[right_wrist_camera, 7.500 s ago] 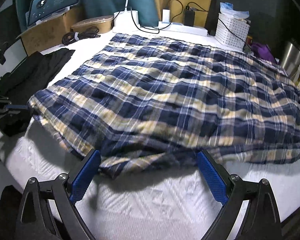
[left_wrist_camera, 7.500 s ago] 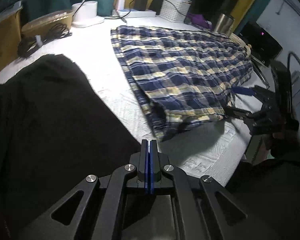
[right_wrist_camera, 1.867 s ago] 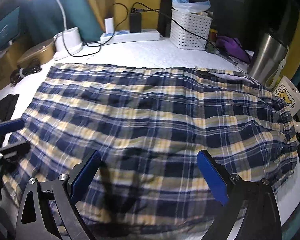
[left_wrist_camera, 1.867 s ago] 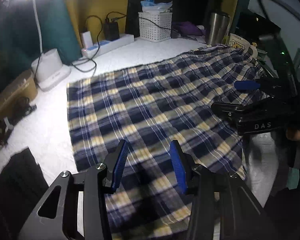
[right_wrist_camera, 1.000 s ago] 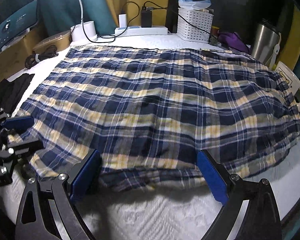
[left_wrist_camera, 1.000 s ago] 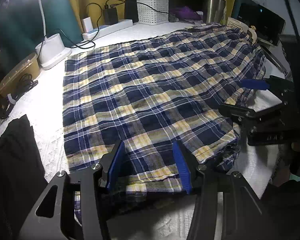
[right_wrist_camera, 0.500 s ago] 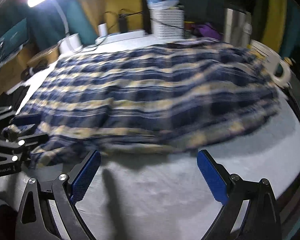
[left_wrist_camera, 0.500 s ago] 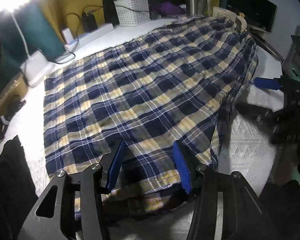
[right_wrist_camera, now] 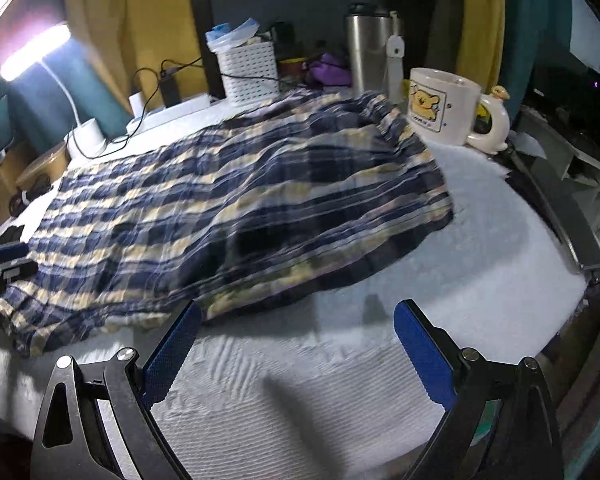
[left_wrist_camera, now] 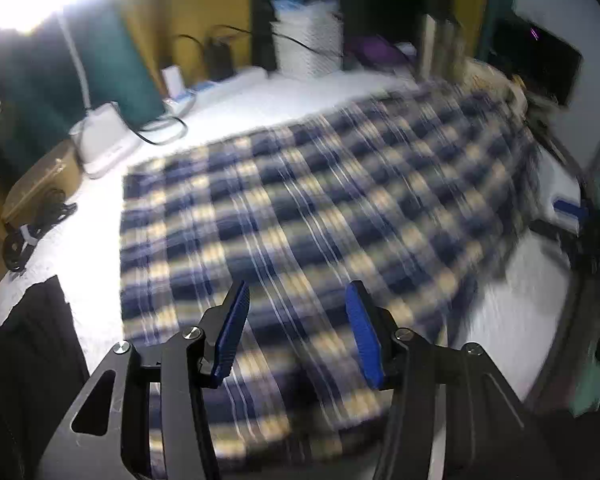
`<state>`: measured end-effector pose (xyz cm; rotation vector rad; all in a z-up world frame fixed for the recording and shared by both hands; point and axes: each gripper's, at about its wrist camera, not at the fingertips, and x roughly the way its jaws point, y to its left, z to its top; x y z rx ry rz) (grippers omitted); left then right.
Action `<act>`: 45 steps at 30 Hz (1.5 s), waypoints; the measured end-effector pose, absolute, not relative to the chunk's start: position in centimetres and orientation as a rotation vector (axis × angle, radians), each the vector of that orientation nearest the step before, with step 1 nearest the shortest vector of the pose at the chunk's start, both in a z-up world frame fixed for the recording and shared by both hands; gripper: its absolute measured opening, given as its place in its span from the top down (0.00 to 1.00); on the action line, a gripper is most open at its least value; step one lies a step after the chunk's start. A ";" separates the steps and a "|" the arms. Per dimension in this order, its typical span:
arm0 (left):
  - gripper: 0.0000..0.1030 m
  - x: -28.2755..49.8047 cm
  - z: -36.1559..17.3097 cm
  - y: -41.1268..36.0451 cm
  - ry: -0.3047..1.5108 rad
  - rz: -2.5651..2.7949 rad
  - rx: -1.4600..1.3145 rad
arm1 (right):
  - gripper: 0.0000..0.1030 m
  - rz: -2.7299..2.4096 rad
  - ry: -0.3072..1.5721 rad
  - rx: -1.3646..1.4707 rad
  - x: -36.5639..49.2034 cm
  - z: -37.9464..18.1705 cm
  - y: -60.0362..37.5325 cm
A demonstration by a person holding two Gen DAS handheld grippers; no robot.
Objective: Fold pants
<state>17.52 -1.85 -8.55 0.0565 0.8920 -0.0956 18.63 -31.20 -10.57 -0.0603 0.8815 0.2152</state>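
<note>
Since one second ago the right gripper [right_wrist_camera: 296,344] has moved sideways away from the plaid pants [right_wrist_camera: 228,204], so its fingers [right_wrist_camera: 172,352] now hang over the bare white cover of the bench [right_wrist_camera: 460,280] and not over the hem. The left gripper [left_wrist_camera: 296,336] has also shifted a little, and more of the cloth shows in front of it.

The pants lie spread flat on the bench, in one broad folded layer. In the right wrist view, their far end reaches the cream mug [right_wrist_camera: 444,104], which stands at the edge of the cloth. Behind the pants stand a white basket [right_wrist_camera: 248,72] and a steel tumbler [right_wrist_camera: 368,48], and a lamp [right_wrist_camera: 36,52] shines beyond the far left corner of the pants.

The right fingers are spread wide with nothing between them. The left fingers [left_wrist_camera: 232,332] stand about half apart, above the near part of the pants [left_wrist_camera: 320,220], and hold nothing. A dark garment [left_wrist_camera: 24,356] lies left of the pants.
</note>
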 end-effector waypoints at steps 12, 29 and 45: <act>0.51 21.6 -7.3 -2.4 0.866 -0.123 0.013 | 0.05 0.240 0.928 0.092 21.5 -10.9 -33.7; 0.51 24.6 -10.7 -1.5 0.985 -0.091 0.014 | 0.00 0.278 0.933 0.177 25.9 -11.6 -34.0; 0.51 25.9 -11.7 -0.5 1.016 -0.084 0.002 | 0.00 0.330 0.933 0.235 29.6 -11.9 -32.1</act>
